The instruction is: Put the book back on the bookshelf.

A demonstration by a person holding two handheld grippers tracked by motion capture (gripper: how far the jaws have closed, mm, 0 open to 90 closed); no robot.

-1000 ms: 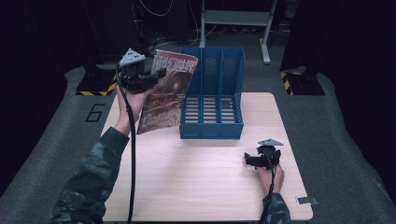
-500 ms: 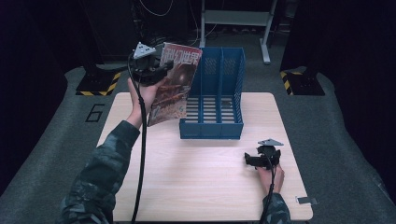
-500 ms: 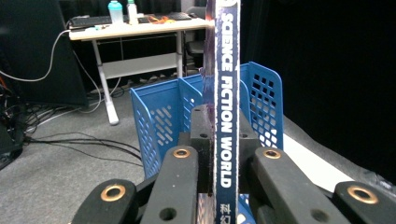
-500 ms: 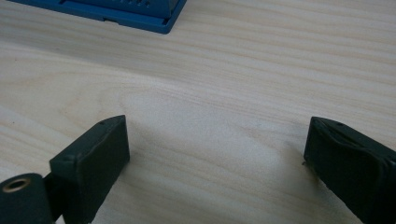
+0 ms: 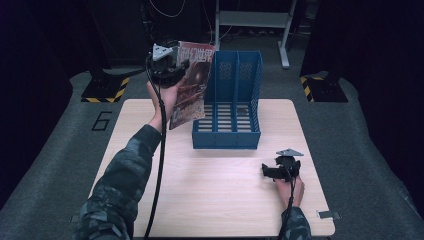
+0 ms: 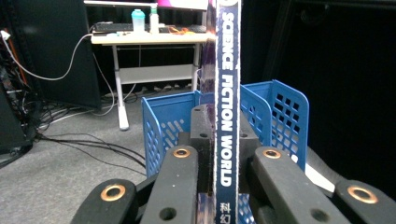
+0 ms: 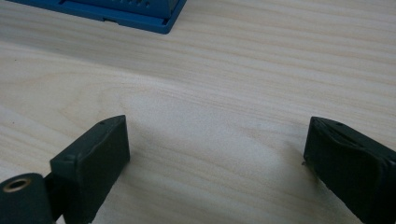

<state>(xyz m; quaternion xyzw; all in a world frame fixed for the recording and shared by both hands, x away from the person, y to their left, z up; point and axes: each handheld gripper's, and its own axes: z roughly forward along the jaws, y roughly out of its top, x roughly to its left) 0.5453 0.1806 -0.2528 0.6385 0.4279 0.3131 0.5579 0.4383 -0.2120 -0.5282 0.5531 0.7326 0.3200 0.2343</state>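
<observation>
Blue plastic makes up the file rack [image 5: 227, 107], one piece with two slots side by side, standing on the pale wooden table [image 5: 215, 200] toward twelve o'clock in the high view, its open top facing up and its tall back wall on the far side. One magazine [image 5: 192, 82] is held upright in the air just beside the rack's nine o'clock side, overlapping its left wall in that view. Its long axis runs nearly vertical, leaning a little so the top edge tips toward one o'clock, and its reddish cover faces the camera.

Clamped on the magazine is the left gripper [image 5: 172, 70], jaws pressed tight against both sides near the upper edge at about ten o'clock of the cover. From the left gripper view the magazine [image 6: 227, 107] appears edge-on: its spine rises straight to twelve o'clock between the two black jaws and reads "SCIENCE FICTION WORLD", lettering the high view does not give. Behind the spine stand the rack's [image 6: 280, 121] perforated walls.

Resting on the table at about five o'clock, well apart from the rack, the right gripper [image 5: 281, 170] has its jaws spread wide with nothing between them. The right gripper view shows bare wood grain between the two pads [image 7: 93, 163] and one corner of the rack's base [image 7: 140, 11] at eleven o'clock.
</observation>
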